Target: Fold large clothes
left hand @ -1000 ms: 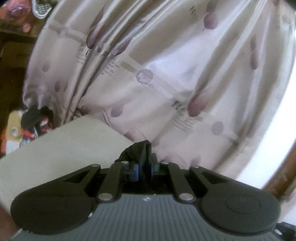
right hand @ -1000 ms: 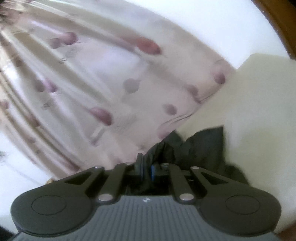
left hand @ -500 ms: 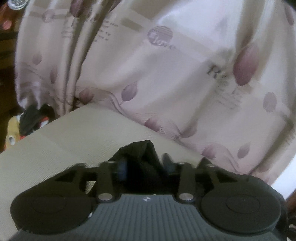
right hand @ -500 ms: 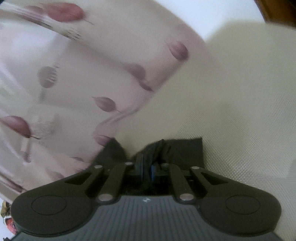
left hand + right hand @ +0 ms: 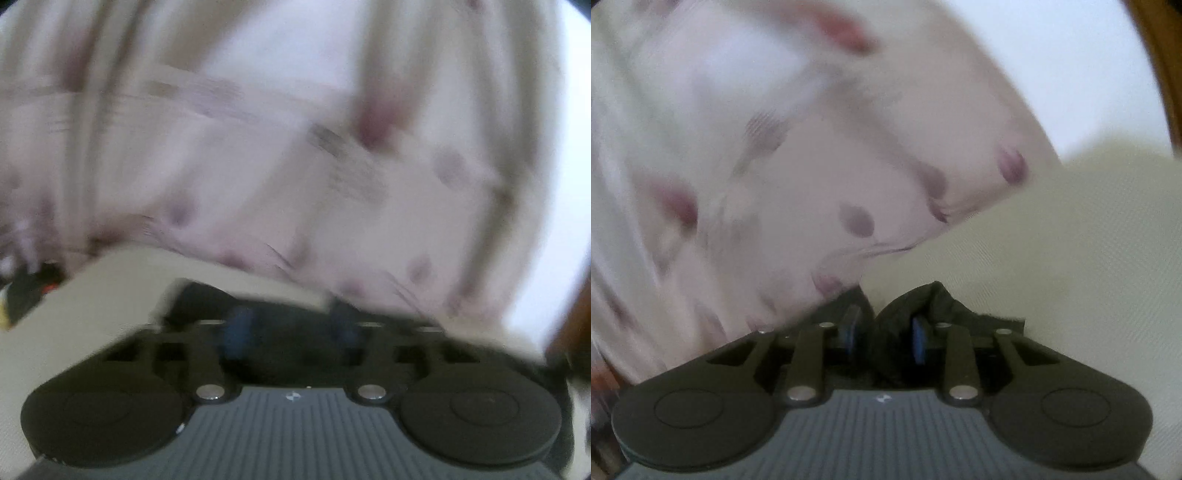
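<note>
Since 0.5 s ago both jaws have parted: left gripper [image 5: 290, 326] and right gripper [image 5: 884, 330] stand open, dark cloth [image 5: 923, 299] loose between. Soft, limp, light; regrip at corners.

Garment: I see a dark, near-black cloth [image 5: 938, 306], bunched into soft peaks.
Pose: crumpled, its edge rising in two humps.
Place: it lies on the pale beige surface [image 5: 1071, 258], at the foot of the flowered curtain [image 5: 812, 166].
Left view: I make out only a blurred dark patch [image 5: 288, 332].
</note>
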Action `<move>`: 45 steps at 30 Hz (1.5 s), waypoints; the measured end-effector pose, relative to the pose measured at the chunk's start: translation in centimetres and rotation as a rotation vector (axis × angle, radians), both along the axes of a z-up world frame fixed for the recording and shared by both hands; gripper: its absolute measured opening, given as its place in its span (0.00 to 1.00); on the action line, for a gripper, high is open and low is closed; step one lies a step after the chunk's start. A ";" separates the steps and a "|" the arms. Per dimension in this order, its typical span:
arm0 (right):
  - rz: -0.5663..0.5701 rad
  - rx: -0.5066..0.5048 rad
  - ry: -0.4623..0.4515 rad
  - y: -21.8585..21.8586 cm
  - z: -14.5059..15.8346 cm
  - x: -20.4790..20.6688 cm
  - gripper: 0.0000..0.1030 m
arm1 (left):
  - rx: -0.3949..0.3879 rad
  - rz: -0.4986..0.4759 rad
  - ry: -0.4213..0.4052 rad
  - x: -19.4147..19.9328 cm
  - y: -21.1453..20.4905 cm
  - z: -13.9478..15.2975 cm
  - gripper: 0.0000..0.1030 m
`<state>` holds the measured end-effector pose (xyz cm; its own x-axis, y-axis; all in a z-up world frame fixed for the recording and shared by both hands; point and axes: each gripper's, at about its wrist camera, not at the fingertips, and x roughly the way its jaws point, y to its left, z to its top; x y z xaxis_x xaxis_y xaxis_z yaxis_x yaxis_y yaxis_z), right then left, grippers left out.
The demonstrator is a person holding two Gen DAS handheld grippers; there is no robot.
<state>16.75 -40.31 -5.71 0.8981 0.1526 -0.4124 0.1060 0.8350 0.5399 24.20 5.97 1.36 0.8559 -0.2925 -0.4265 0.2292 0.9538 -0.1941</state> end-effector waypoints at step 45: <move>0.146 -0.415 0.374 4.9 -7.5 9.2 0.24 | 0.056 0.033 0.256 8.6 -0.2 -10.4 0.36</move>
